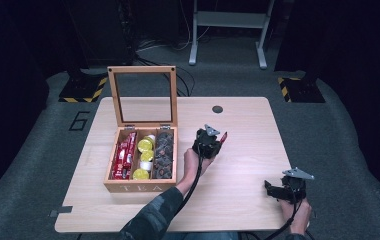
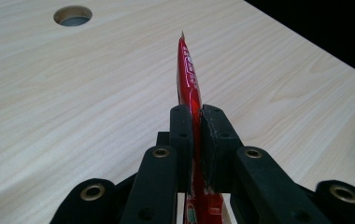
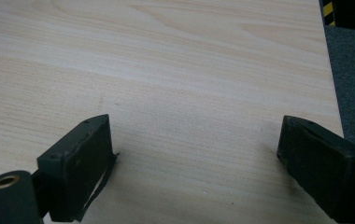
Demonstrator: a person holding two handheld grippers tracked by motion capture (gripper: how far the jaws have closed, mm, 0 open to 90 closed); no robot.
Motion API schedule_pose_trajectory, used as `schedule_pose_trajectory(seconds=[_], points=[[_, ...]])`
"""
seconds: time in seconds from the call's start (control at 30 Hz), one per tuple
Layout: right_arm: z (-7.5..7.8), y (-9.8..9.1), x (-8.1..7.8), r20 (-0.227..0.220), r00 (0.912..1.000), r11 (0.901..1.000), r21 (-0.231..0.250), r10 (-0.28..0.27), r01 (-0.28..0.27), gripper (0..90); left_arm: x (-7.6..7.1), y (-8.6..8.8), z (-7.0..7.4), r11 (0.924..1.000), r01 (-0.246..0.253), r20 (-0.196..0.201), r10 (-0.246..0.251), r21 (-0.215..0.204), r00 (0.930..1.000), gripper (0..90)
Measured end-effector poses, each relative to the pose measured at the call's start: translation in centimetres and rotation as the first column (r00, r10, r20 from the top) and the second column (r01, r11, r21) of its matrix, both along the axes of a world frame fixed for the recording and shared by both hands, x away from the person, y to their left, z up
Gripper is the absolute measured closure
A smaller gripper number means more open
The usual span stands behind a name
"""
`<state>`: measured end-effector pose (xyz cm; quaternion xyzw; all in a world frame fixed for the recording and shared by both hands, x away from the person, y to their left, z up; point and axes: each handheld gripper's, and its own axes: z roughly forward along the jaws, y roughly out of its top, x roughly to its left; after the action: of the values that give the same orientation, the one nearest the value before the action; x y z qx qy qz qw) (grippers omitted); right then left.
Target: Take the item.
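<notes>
A wooden tea box (image 1: 140, 186) stands open on the left half of the table, its glass lid (image 1: 143, 95) upright. Inside are red packets (image 1: 124, 155), yellow and white capsules (image 1: 144, 159) and dark packets (image 1: 164, 154). Just right of the box, my left gripper (image 1: 217, 139) is shut on a thin red packet (image 2: 189, 79), which sticks out edge-on past the jaws above the bare tabletop. My right gripper (image 1: 274, 189) rests open near the table's front right corner; its two pads (image 3: 80, 163) stand wide apart over bare wood.
A round cable hole (image 1: 217, 109) sits near the table's far edge (image 2: 73, 15). The wooden table (image 1: 243, 200) ends close to my right gripper, with grey floor beyond (image 3: 351, 60). A metal stand (image 1: 228, 20) and yellow-black striped feet are behind the table.
</notes>
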<state>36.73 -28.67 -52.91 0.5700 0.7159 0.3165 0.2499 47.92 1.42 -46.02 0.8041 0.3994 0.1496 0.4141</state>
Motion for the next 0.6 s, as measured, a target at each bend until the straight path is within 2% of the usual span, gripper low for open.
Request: schedule_pose_trajectory(seconds=[0.1, 0.13, 0.3, 0.47, 0.6], points=[[0.0, 0.0, 0.0, 0.000, 1.0000, 1.0000, 0.000, 0.000, 0.000, 9.9, 0.1, -0.1, -0.7, 0.9999, -0.014, -0.013, 0.013, -0.003, 0.9998, 82.7], [0.0, 0.0, 0.0, 0.000, 1.0000, 1.0000, 0.000, 0.000, 0.000, 9.9, 0.2, -0.1, -1.1, 0.9998, -0.014, -0.021, 0.014, 0.011, 0.9997, 82.7], [0.0, 0.0, 0.0, 0.000, 1.0000, 1.0000, 0.000, 0.000, 0.000, 10.0, 0.3, -0.3, -2.0, 0.9996, -0.020, -0.029, 0.021, 0.020, 0.9994, 82.7], [0.0, 0.0, 0.0, 0.000, 1.0000, 1.0000, 0.001, -0.001, 0.001, 10.0, 0.6, -0.1, -3.1, 0.9975, -0.035, -0.041, 0.038, 0.062, 0.9985, 82.7], [0.0, 0.0, 0.0, 0.001, 1.0000, 1.0000, 0.000, 0.000, 0.000, 10.0, 0.7, 0.0, -3.3, 0.9961, -0.039, -0.035, 0.042, 0.079, 0.9985, 82.7]])
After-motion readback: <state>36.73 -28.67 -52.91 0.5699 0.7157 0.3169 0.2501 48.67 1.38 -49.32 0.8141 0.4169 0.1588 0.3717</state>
